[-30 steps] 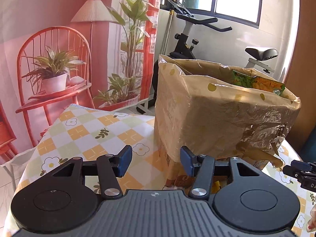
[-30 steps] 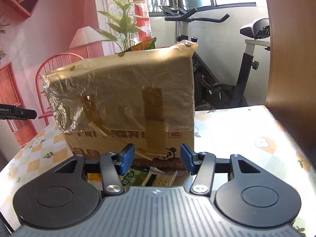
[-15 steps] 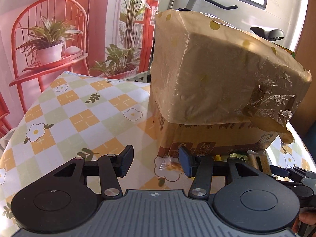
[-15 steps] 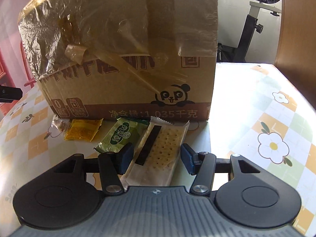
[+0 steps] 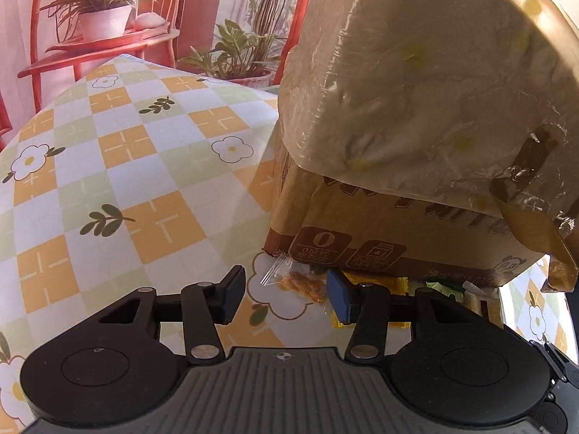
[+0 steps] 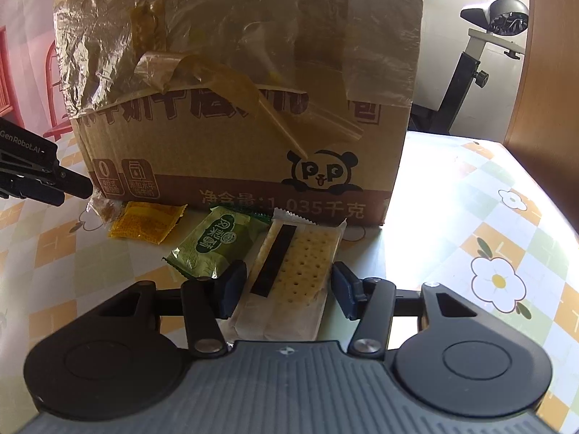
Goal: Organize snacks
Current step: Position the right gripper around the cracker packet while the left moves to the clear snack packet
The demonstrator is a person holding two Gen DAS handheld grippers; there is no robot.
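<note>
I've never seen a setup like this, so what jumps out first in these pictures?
A big cardboard box wrapped in crinkled plastic fills the back of the flowered table. Four small snacks lie at its foot, and the right tool straddles the cracker packet, jaws apart, beside a green packet.

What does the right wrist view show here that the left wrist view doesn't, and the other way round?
Right wrist only: the cracker packet lying between the open right hand-held gripper fingers, untouched, the panda print on the box, an exercise bike.
Left wrist only: the open left hand-held gripper over the clear snack packet's end, a red chair with potted plant.
Both: cardboard box, yellow packet, green packet, checked tablecloth.
</note>
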